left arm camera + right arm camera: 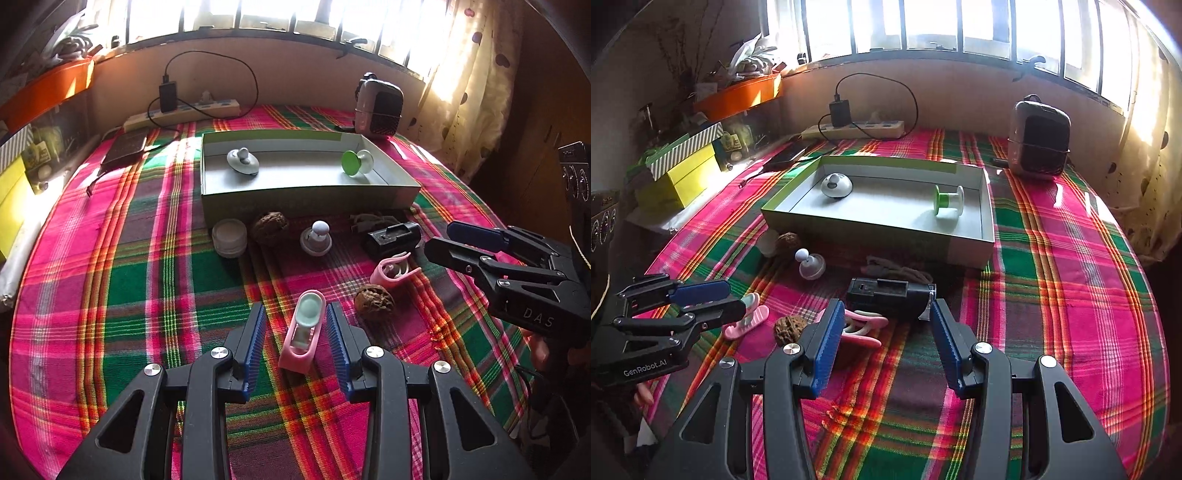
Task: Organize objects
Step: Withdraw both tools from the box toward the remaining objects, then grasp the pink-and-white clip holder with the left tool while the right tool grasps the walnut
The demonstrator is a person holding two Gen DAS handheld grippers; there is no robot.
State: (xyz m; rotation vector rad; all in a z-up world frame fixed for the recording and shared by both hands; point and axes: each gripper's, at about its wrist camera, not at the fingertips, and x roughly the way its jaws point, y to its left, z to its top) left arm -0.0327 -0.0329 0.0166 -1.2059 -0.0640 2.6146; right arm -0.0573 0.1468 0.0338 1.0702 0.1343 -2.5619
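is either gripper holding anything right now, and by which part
Nothing is held. The left gripper straddles the pink clip with gaps at both pads; the right gripper is open over the cloth.

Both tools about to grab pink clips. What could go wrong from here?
1. The left tool is open around a tilted pink clip; closing may tip or squirt it out.
2. A walnut sits beside that clip and could get knocked away.
3. The right tool straddles the other pink clip off-centre, near the black device.
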